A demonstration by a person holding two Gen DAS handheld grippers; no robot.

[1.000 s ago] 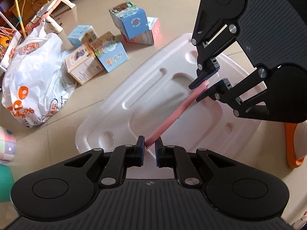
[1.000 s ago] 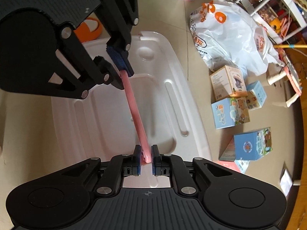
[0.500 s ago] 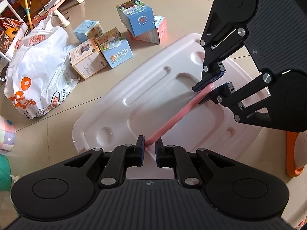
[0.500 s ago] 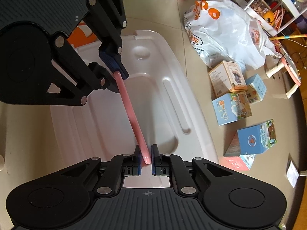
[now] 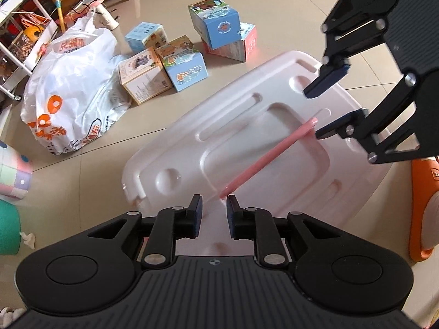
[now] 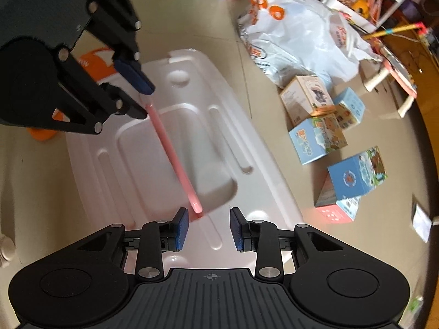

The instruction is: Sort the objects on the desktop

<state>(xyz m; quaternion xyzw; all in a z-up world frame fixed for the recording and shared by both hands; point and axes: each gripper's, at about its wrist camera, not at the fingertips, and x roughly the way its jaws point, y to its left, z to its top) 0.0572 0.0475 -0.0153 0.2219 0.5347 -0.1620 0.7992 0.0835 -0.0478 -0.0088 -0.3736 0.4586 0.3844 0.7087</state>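
A long pink stick [image 5: 267, 158] hangs over the large middle recess of a white moulded tray [image 5: 241, 101] on the floor. My left gripper [image 5: 214, 208] is open, with the stick's near end just ahead of its right finger. My right gripper [image 5: 326, 109] is open at the stick's far end. In the right wrist view the pink stick [image 6: 171, 153] runs from beside my right gripper [image 6: 209, 223] up to my left gripper [image 6: 138, 98], over the white tray [image 6: 255, 181]. No finger grips the stick.
Several small printed cartons [image 5: 175, 63] lie on the tiled floor beyond the tray, next to a white plastic bag with orange print [image 5: 68, 90]. An orange-and-white object [image 5: 424, 203] lies right of the tray. The cartons [image 6: 329, 134] and bag [image 6: 296, 33] also show in the right wrist view.
Both grippers were shut on the ends of the pink stick. Both have opened and let go of it, and both have drawn back and apart over the tray.
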